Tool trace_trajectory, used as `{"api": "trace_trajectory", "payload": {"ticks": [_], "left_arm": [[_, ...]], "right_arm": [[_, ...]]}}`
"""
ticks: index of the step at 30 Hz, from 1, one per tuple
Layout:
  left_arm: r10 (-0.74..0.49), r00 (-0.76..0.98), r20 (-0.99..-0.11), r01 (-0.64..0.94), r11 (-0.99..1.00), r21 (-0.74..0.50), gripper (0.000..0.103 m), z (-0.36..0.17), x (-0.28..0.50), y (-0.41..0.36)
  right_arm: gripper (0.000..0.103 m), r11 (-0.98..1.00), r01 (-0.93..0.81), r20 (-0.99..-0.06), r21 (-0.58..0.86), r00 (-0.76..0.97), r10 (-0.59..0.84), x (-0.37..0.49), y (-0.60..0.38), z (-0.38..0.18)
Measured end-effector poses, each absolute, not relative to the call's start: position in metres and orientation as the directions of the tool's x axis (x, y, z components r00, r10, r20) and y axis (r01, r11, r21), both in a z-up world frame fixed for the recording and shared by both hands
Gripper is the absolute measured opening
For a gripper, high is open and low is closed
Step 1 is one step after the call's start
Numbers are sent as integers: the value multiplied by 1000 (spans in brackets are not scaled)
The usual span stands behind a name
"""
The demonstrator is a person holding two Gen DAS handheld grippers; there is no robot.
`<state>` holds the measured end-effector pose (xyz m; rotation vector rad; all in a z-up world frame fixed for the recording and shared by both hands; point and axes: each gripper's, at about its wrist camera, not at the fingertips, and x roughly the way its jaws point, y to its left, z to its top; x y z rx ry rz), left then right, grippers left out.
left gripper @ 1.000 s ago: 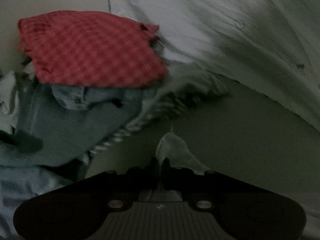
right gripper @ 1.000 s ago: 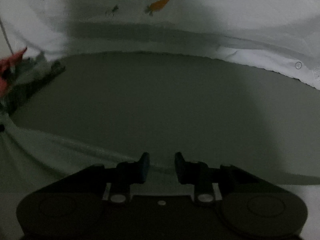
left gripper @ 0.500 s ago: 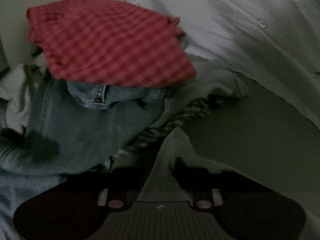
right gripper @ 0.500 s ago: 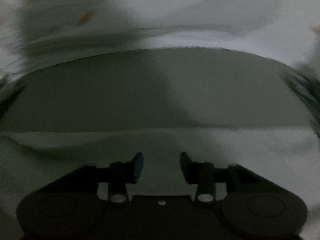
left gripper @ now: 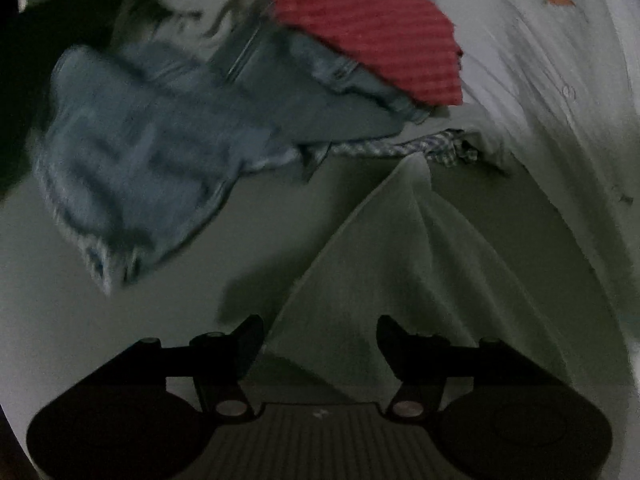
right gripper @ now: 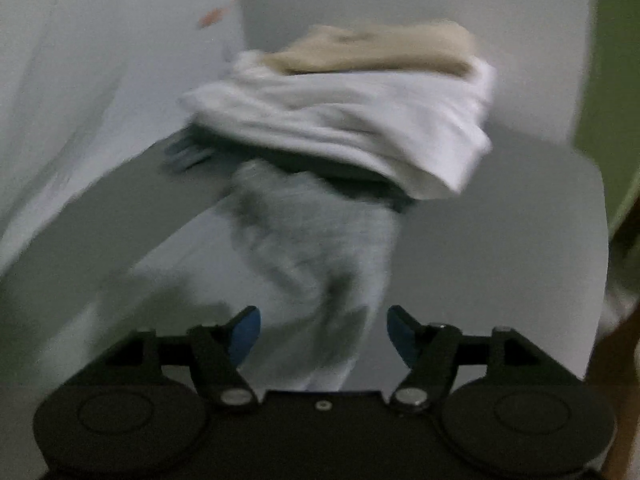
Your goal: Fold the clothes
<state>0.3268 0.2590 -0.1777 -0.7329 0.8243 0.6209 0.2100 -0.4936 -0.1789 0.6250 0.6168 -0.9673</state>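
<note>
In the left wrist view my left gripper (left gripper: pixel 320 338) is open, its fingers wide apart over a corner of a pale white garment (left gripper: pixel 420 264) that lies between them, not pinched. The same white shirt with small orange prints (left gripper: pixel 560 80) spreads up the right side. In the right wrist view my right gripper (right gripper: pixel 324 334) is open with blue pads (right gripper: pixel 244 334). A blurred grey cloth (right gripper: pixel 312 248) lies just ahead of it, untouched. The white printed shirt (right gripper: pixel 100 100) rises at the left.
A heap of clothes sits ahead of the left gripper: a red checked cloth (left gripper: pixel 372 32) on top of blue denim (left gripper: pixel 152 152) and a striped piece (left gripper: pixel 400 146). Ahead of the right gripper is a stack with a white folded garment (right gripper: pixel 348 120) under a beige one (right gripper: pixel 380 52).
My left gripper opened and let go of the white garment's corner, then swung right. My right gripper opened wider and turned right, from the shirt to the folded stack.
</note>
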Motion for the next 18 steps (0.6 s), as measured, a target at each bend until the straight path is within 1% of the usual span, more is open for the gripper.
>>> {"api": "trace_trajectory", "payload": {"ticks": [4,5,6,8,9,12,13,15,16,17,18], "left_arm": [[176,550,-816,-727,581,-365,66,-178,315,249],[167,556,-814,-727,573,-379,66,-178,312,247],[159,562,-812,-727,564,-392,67,-178,310,245],[147,572,-807,-730,541,-418,69,-180,307,244],[146,574,-806,-733,529,-427,69,-181,308,243],[155,582,-799,-743,502,-444,72,-184,307,242],[162,588,-793,-744,492,-452,73,-185,308,243],[185,605,-774,-744,478,-467,73,-187,310,243],[201,613,-764,-744,471,-474,72,-188,312,243],[218,617,-756,-747,465,-476,70,-189,314,243],[232,618,-751,-750,460,-475,58,-189,316,244]], "right_arm": [[73,319,886,-730,337,460,-505,210,-528,-199],[71,318,878,-723,359,477,-500,212,-531,-199],[45,319,869,-715,378,493,-495,214,-533,-199],[19,328,862,-735,386,502,-456,222,-535,-198],[13,347,852,-725,391,518,-454,222,-537,-194],[11,385,832,-676,400,552,-489,215,-551,-180],[11,367,830,-672,421,557,-489,212,-558,-179],[11,340,836,-688,430,548,-476,213,-564,-183],[11,355,843,-698,403,534,-477,218,-562,-185],[11,375,850,-707,371,520,-479,223,-559,-187],[11,395,856,-713,333,502,-489,228,-555,-188]]}}
